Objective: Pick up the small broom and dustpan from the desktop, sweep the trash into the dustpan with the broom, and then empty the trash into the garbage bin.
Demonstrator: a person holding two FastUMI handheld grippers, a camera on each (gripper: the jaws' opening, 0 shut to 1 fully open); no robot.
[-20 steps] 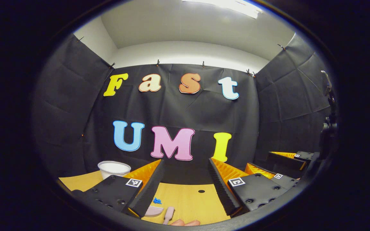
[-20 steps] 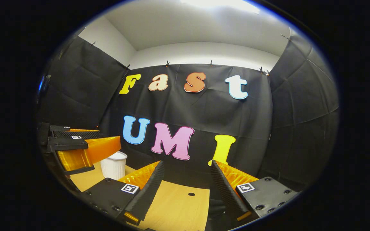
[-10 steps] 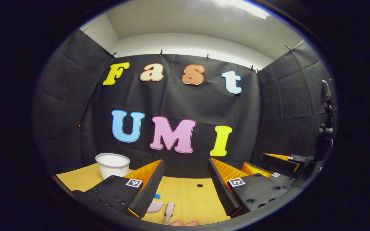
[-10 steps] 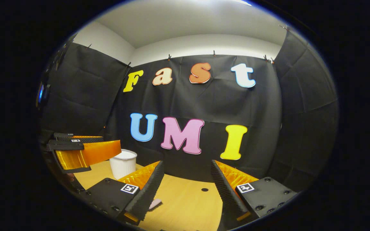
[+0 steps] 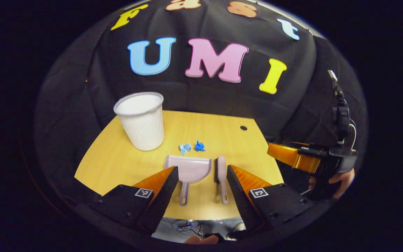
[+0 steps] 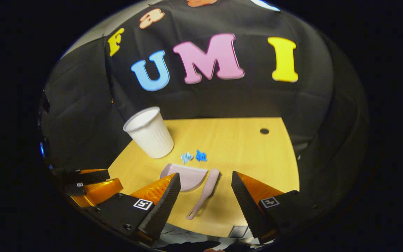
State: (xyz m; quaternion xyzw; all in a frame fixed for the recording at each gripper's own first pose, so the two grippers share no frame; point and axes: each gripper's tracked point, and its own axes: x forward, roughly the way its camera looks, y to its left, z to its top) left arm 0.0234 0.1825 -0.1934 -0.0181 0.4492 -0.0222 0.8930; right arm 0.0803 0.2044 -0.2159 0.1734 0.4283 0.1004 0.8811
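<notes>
stage: not started | dustpan point(image 5: 189, 168), broom point(image 5: 221, 175) untouched near counter point(image 5: 117, 164) front edge | trash point(image 5: 191, 147) unswept | bin point(image 5: 142, 120) waiting | both jaws apart, empty

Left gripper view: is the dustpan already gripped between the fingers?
No, the dustpan lies flat on the table beside the broom, with the left gripper open above it.

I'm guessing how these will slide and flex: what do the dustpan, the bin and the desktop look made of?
Dustpan: probably thin moulded plastic, matte pale pink, with a one-piece handle.
Garbage bin: likely plastic, white with fine vertical ribs and a rolled rim; stiff paper cannot be ruled out.
Desktop: wood-look board, smooth with a light grain, probably laminate rather than solid wood.
</notes>
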